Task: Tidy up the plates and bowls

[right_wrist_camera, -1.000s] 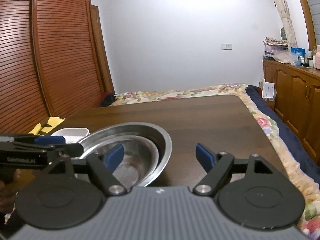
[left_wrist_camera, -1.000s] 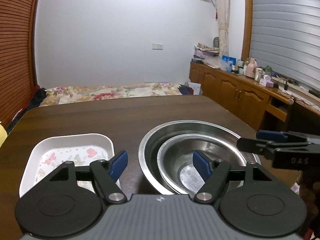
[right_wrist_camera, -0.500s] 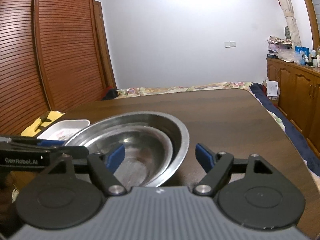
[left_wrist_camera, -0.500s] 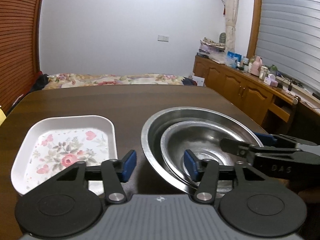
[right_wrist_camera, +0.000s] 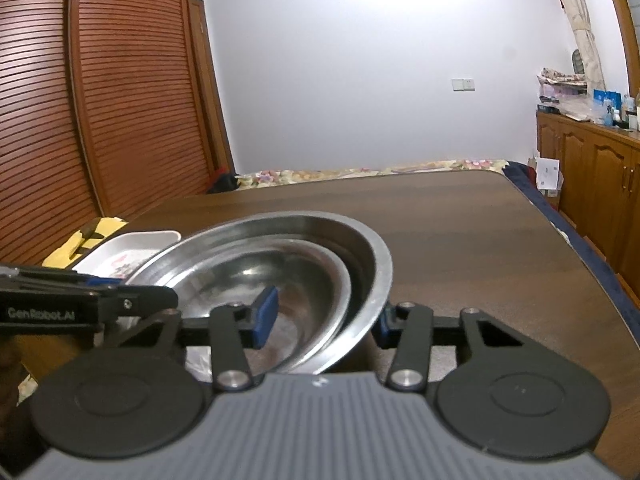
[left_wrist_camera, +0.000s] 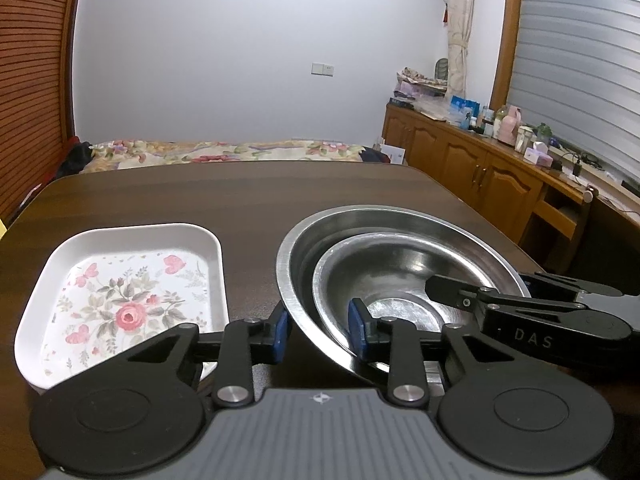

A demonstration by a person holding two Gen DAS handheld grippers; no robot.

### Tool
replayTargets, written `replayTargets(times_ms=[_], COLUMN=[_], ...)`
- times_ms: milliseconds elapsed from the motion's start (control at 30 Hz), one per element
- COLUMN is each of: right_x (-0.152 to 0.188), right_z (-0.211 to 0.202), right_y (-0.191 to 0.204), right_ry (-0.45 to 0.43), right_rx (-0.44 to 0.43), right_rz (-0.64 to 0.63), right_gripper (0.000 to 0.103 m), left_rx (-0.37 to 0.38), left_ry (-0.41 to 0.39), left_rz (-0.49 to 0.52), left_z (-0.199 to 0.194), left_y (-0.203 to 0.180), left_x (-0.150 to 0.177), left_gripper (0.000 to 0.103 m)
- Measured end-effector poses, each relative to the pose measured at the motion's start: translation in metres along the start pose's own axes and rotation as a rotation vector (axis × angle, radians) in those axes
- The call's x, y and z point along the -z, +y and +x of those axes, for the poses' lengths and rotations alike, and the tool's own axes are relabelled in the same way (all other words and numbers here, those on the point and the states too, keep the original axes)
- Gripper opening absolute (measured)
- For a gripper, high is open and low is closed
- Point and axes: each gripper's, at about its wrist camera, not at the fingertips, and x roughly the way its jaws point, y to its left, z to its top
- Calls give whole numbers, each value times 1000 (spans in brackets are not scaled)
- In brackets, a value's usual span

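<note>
Steel nested bowls (left_wrist_camera: 400,264), left tongs (left_wrist_camera: 318,330) and right tongs (right_wrist_camera: 326,316) straddling rims

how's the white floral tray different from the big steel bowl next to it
The floral tray is a white, shallow rounded rectangle with a rose print; the large steel bowl is round, deeper and plain shiny metal. The tray holds nothing, while the bowl has a smaller steel bowl nested inside. Both grippers straddle the large bowl's rim; neither reaches the tray. Both rest on the dark wooden table.
</note>
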Motion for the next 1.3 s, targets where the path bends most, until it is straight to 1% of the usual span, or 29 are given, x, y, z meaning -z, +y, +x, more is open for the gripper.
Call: replayTargets(times_ms=[300,633,900,1300], right_x=[-3,-15,-24,-37], right_z=[-3,-10,-9,-1], right_y=[2,5,15,39], right_ry=[-22,-51,-56,-65], right_rx=[6,-10,-43,-86], right_rz=[11,16,13,-21], right_gripper=[41,41,41,41], left_rx=[-12,-14,-18,-60], left_ry=[-6,-47,-59,-81], left_rz=[0,18,21,11], left_z=[-3,-20,-34,-52], left_y=[-1,0,11,30], left_x=[-1,-13,-25,-36], left_gripper=[33,33,33,33])
